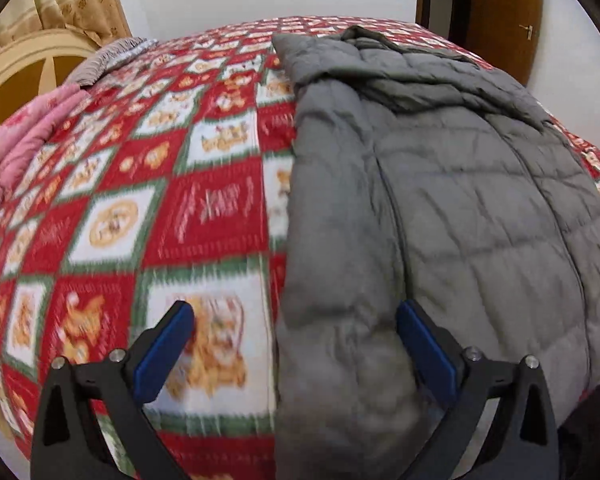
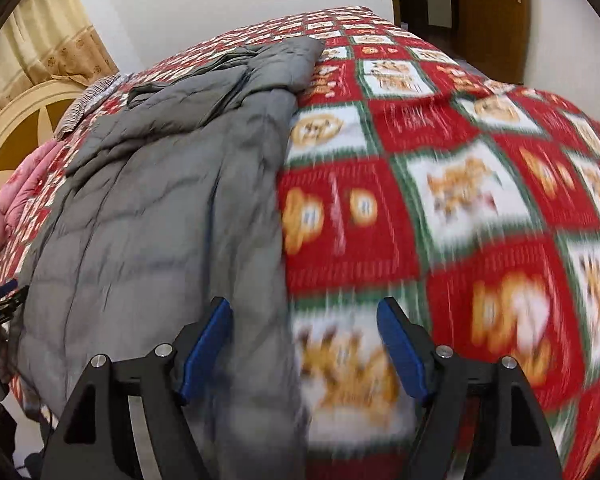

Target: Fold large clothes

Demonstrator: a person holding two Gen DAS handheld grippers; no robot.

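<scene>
Straddling grey coat (image 1: 440, 208) side edges | L tool (image 1: 296, 336) & R tool (image 2: 304, 328) both agape, nothing held | bedspread (image 1: 172, 200) beside

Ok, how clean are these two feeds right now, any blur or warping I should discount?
Left wrist view: motion blur smears the patterned bedspread; the grey jacket reads sharper; fisheye bulges the bed. Right wrist view: heavier streaking on the bedspread near the right hand-held gripper; dark vignette in the corners of both.

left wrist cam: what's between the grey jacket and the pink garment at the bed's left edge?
Only bare bedspread lies between the grey jacket and the pink garment, clearest in the left wrist view.
</scene>
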